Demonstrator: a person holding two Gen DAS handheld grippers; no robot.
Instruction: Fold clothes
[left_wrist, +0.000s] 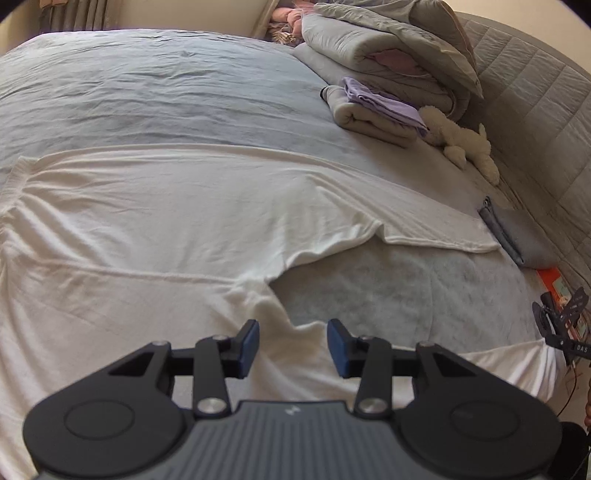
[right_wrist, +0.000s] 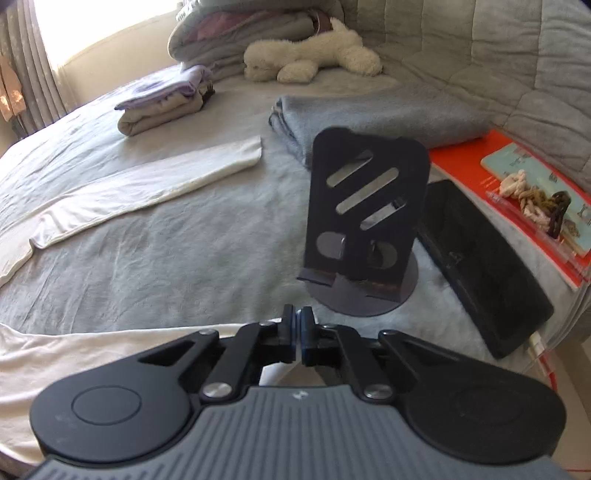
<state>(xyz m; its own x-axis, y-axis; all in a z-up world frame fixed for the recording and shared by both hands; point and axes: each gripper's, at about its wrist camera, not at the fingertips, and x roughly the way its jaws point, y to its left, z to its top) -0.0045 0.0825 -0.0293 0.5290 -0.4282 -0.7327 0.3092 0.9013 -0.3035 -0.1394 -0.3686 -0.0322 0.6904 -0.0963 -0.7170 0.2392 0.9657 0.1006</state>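
Note:
A white long-sleeved shirt (left_wrist: 155, 218) lies spread flat on the grey-blue bed sheet (left_wrist: 147, 92). One sleeve reaches right toward the headboard. My left gripper (left_wrist: 291, 343) is open, its blue pads either side of a bunched fold of the shirt near the armpit. In the right wrist view the far sleeve (right_wrist: 147, 184) lies across the sheet, and the near sleeve (right_wrist: 92, 354) runs under my right gripper (right_wrist: 298, 332). The right gripper is shut, its jaws closed together at the near sleeve's end; white cloth shows just beneath them.
A folded stack of beige and lilac clothes (left_wrist: 373, 110) (right_wrist: 166, 99), a white plush toy (left_wrist: 461, 144) (right_wrist: 310, 55) and piled grey bedding (left_wrist: 388, 48) sit by the headboard. A black phone stand (right_wrist: 365, 221), black case (right_wrist: 484, 269), folded grey blanket (right_wrist: 380, 114) and orange book (right_wrist: 517, 184) lie ahead of the right gripper.

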